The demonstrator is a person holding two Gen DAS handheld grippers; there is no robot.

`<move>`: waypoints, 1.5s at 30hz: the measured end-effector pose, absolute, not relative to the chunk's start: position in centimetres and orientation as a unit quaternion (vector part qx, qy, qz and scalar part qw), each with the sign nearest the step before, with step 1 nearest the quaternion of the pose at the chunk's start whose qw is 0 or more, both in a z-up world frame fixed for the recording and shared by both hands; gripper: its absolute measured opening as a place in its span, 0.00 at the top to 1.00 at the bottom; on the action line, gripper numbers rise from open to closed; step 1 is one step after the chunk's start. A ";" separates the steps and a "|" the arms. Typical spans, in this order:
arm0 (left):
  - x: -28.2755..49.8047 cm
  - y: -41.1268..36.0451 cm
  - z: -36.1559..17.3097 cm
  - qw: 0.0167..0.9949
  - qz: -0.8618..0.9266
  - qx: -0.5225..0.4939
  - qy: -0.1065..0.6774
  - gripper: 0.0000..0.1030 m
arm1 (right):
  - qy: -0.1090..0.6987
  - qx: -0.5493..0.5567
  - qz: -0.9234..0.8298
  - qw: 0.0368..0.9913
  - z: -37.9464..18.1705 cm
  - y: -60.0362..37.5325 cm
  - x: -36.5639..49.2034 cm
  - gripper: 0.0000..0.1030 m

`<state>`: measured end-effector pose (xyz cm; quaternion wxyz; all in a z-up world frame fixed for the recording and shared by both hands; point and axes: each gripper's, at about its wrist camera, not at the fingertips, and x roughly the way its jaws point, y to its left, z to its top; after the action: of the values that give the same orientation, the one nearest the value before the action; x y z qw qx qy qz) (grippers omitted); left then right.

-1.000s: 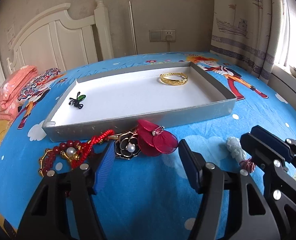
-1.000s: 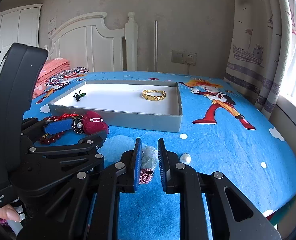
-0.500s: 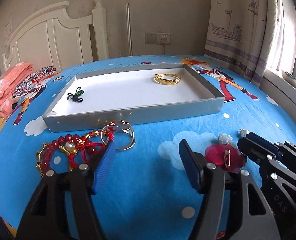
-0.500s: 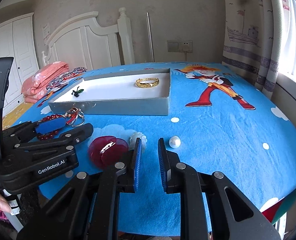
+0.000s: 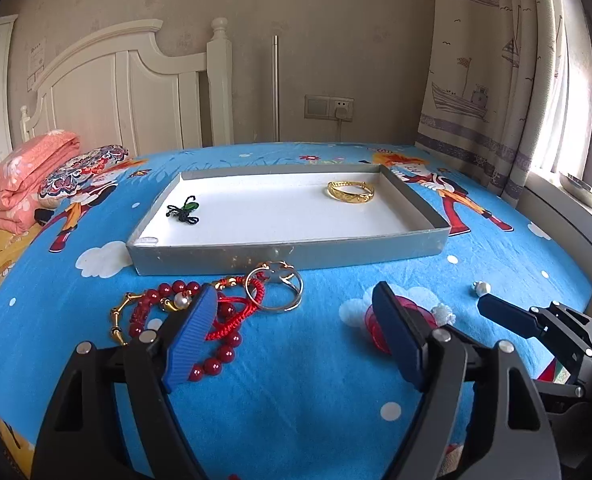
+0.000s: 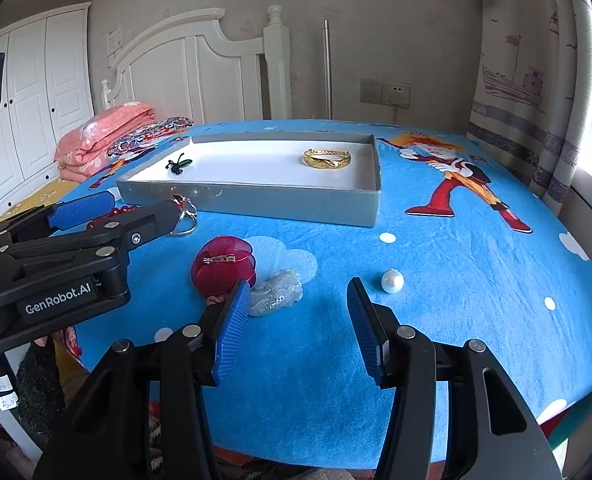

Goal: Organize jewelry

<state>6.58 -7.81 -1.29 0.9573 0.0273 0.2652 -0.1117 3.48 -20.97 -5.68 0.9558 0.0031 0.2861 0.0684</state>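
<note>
A grey tray (image 5: 288, 254) (image 6: 256, 202) with a white floor holds a gold bangle (image 5: 351, 192) (image 6: 327, 158) and a small black-green charm (image 5: 183, 211) (image 6: 179, 164). In front of it lie red bead bracelets (image 5: 168, 312) and silver rings (image 5: 274, 291) (image 6: 184, 216). My left gripper (image 5: 296, 332) is open and empty above the cloth near them. A red flower brooch (image 6: 222, 265) (image 5: 407, 312), a pale jade pendant (image 6: 276, 292) and a pearl (image 6: 392, 281) (image 5: 481, 288) lie before my open, empty right gripper (image 6: 297, 322).
A blue cartoon-print cloth (image 6: 475, 264) covers the surface; its edge drops off at the right and near side. Folded pink bedding (image 5: 20, 176) and a white headboard (image 5: 136, 92) stand at the back left. A curtain (image 5: 495, 72) hangs at the right.
My right gripper has opened from shut. The red brooch, dragged from beside the tray, now lies by the jade pendant. Both grippers have drawn back and up.
</note>
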 end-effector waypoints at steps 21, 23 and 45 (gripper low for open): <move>6.9 -6.1 -1.8 0.956 -0.099 0.008 0.276 0.20 | 0.308 -0.018 0.044 0.950 -5.9 -20.5 3.7 0.34; 6.9 -6.3 -1.9 0.955 -0.103 0.010 0.278 0.20 | 0.310 -0.001 0.018 0.950 -6.0 -22.2 3.4 0.36; 6.3 -9.7 -2.8 0.943 -0.157 0.066 0.285 0.14 | 0.302 -0.010 0.003 0.953 -6.3 -22.3 5.6 0.80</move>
<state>6.29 -9.68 -2.81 0.9432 0.0658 0.2853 -0.1570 5.65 -22.26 -6.29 0.9532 -0.0096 0.3022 0.0029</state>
